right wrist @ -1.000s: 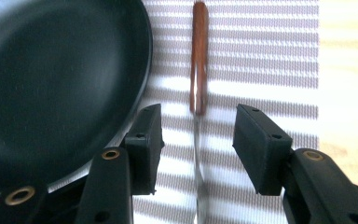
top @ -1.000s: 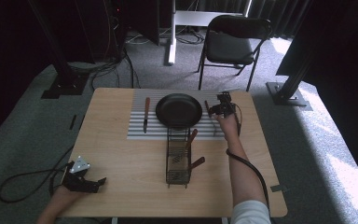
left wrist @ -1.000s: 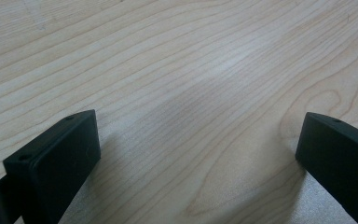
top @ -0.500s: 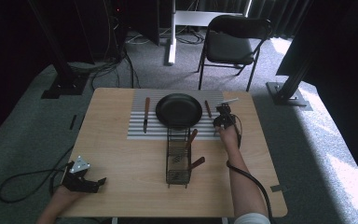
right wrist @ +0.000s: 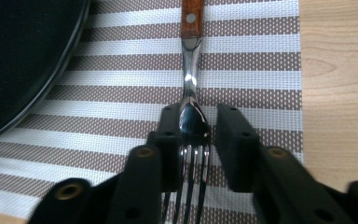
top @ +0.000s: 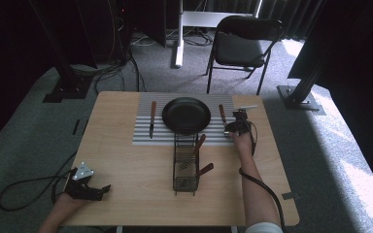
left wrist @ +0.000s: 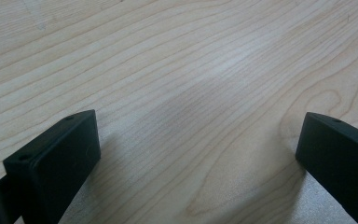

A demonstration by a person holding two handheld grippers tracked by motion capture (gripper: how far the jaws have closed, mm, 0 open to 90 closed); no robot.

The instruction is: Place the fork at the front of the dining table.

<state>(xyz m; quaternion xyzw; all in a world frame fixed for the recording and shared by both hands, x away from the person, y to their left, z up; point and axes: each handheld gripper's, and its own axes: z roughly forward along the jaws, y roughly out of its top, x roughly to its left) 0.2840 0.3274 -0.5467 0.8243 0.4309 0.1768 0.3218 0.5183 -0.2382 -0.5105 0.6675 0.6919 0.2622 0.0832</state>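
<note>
The wooden table carries a striped placemat at its far side and a wire basket near the middle. The left gripper rests at its near left corner.

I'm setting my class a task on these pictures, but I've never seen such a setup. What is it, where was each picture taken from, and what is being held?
There is no robot: a person holds a claw in each hand. One camera looks down on the table; the other two ride on the claws, looking along their black jaws. On a striped mat lie a black plate, a knife and a fork. Nearer stands a wire rack with wooden-handled utensils. The left claw rests open on bare wood. The right claw has just been opening its jaws; the fork's head lies between them, on the mat.
</note>
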